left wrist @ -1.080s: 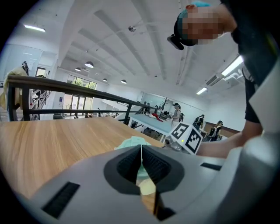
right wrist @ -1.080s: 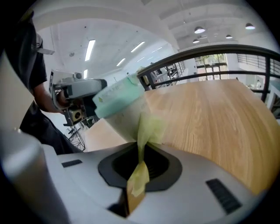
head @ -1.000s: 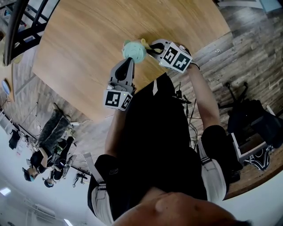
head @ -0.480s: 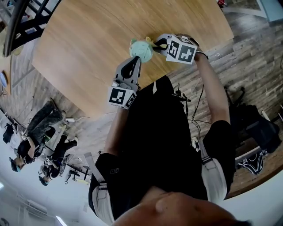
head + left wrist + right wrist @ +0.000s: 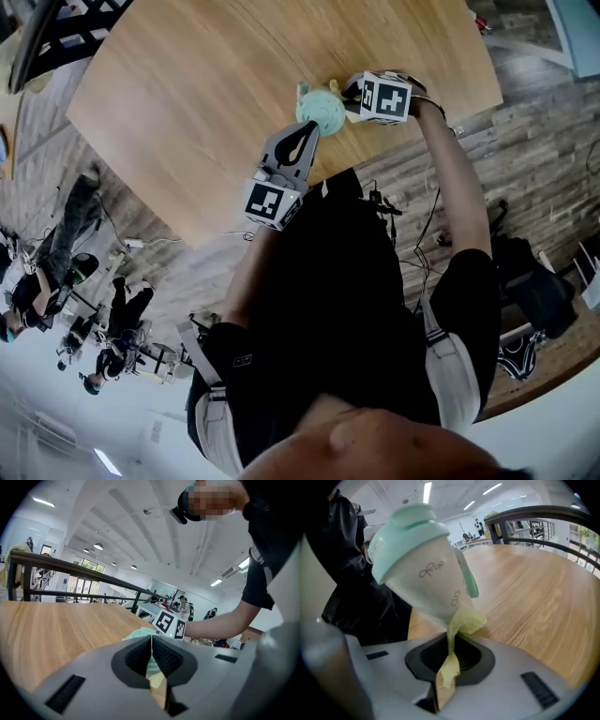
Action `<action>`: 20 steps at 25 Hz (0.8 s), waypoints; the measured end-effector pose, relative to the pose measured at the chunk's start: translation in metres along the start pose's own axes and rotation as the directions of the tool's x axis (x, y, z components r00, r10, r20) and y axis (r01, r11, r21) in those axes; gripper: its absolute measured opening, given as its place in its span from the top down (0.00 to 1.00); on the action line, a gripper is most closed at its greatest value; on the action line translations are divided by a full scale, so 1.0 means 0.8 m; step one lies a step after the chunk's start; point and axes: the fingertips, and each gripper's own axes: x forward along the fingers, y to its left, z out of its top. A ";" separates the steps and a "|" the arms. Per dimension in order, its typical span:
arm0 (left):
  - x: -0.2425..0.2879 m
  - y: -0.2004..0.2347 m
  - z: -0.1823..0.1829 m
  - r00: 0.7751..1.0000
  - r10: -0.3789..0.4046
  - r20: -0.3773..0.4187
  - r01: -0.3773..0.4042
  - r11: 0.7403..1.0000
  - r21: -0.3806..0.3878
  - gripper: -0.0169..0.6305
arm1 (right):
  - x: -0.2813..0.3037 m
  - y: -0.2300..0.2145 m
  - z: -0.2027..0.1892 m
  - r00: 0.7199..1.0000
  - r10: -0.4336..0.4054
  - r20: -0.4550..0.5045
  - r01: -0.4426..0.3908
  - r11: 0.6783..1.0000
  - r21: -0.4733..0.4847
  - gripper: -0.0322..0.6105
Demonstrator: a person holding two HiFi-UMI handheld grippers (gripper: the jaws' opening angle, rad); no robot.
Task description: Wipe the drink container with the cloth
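Head view, container: a small mint-lidded container point(image 5: 323, 106) sits over the near edge of the surface point(image 5: 206, 84), between the two grippers.
Head view, left gripper: the left gripper point(image 5: 307, 131) reaches in on the person's side, its tip at the container.
Head view, right gripper: the right gripper point(image 5: 349, 94) comes in from the other side, right against the container.
Left gripper view, fingers: they are pressed together on a thin mint part of the container; which part, I cannot tell.
Right gripper view, fingers: they are pinching a yellow cloth point(image 5: 464, 620), whose bunched end touches the container's base.
Right gripper view, container: it is tilted, with the lid point(image 5: 410, 524) up and left and a mint strap point(image 5: 469, 581) down the side. It looks clear of the surface.
Container, handling: it is probably light, stiff plastic with a smooth, slippery wall. Held by a thin part, it may swing or twist under wiping pressure. A hold on the lid rim or body would likely be steadier.
Cloth, handling: it is soft, thin and limp. A pinch near the bunched end keeps it stiff enough to rub with.
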 end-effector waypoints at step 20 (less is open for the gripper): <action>-0.001 -0.006 0.000 0.999 -0.040 0.023 0.040 0.999 -0.024 0.94 | -0.068 0.007 0.037 0.980 0.156 -0.127 -0.176 0.969 -0.171 0.88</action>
